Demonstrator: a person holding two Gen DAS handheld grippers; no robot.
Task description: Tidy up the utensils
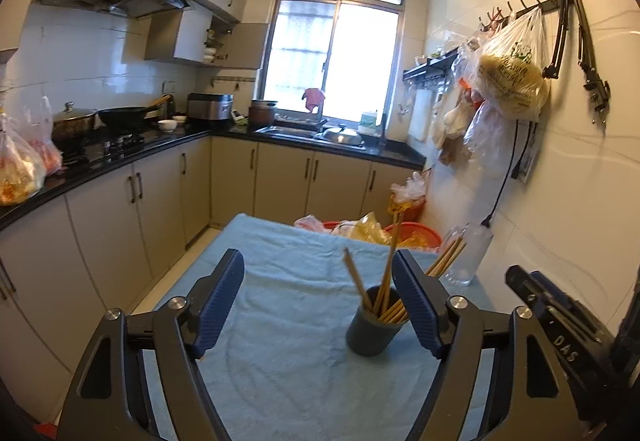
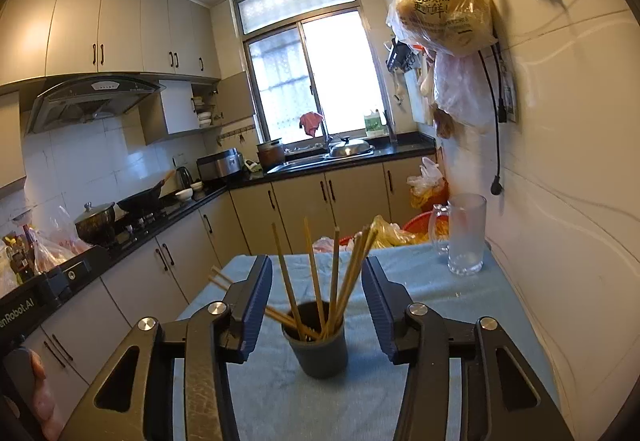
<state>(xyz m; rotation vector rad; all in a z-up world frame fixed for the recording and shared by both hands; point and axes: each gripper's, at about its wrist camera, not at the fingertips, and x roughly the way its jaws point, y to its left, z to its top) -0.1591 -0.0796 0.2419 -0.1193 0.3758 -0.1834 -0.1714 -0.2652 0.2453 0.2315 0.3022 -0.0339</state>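
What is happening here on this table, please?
A person holds two grippers over a table covered with a blue towel. The chopsticks stand in a dark cup. Both the left gripper and the right gripper are open and hold nothing. A glass mug stands by the wall; from the right wrist view it looks empty. The utensils seem sorted already, as far as I can judge.

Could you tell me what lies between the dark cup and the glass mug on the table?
Only bare blue towel between cup and mug, per the right wrist view.
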